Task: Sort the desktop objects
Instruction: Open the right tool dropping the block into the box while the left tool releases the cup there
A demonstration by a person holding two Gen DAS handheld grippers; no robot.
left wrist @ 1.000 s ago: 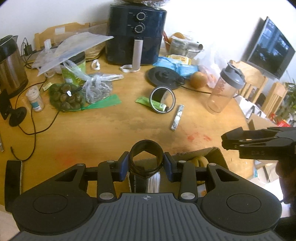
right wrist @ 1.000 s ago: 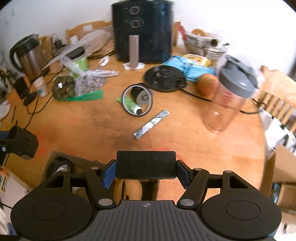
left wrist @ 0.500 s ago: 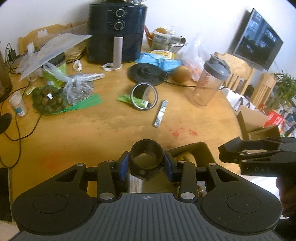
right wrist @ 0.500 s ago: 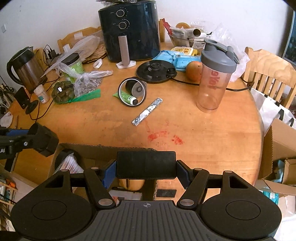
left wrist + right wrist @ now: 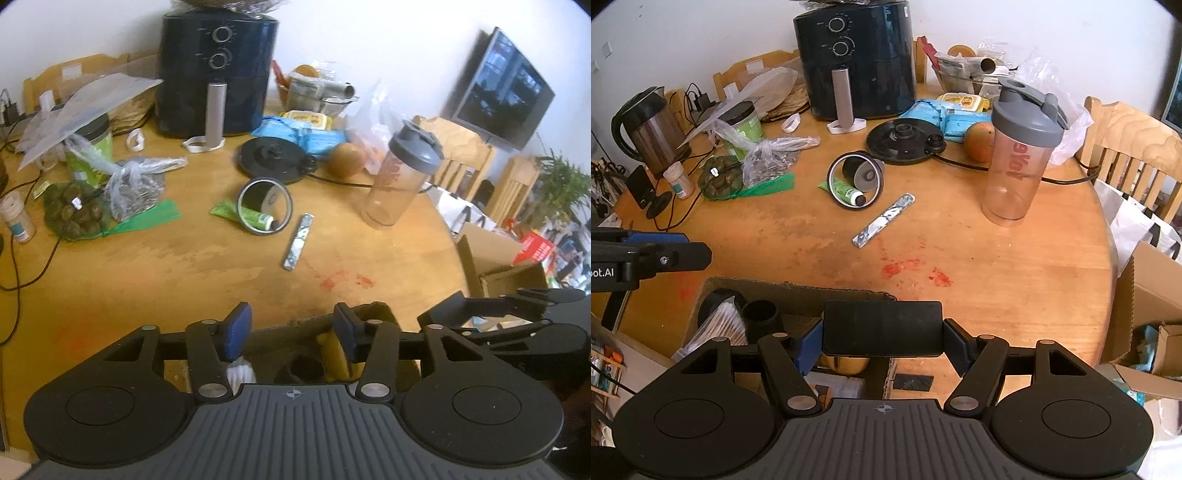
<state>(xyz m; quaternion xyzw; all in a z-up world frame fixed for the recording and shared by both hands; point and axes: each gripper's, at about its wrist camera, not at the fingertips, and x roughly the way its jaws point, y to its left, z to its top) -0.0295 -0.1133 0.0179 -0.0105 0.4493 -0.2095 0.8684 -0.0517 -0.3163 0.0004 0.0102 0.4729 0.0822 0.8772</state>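
Note:
My left gripper [image 5: 291,332] hangs over an open cardboard box [image 5: 373,308] at the table's near edge. Its jaws are opening, with nothing between the blue pads [image 5: 236,330]. Below them a black cup [image 5: 301,369] stands in the box beside a white-bristled brush [image 5: 240,373]. The right wrist view shows the same black cup [image 5: 759,312] and brush [image 5: 720,325] inside the cardboard box [image 5: 798,291]. My right gripper [image 5: 882,341] is shut on a flat black slab [image 5: 882,326], held crosswise above the box's right end.
On the round wooden table [image 5: 997,280] lie a foil strip [image 5: 884,219], a round mirror [image 5: 855,181] over a green tube, a shaker bottle [image 5: 1019,155], a kettle base, fruit, bags, an air fryer [image 5: 855,59] and a kettle [image 5: 646,129]. Chairs and another carton stand to the right.
My left jaws have spread and the black cup that they held now stands down in the box. The right gripper still grips the black slab.

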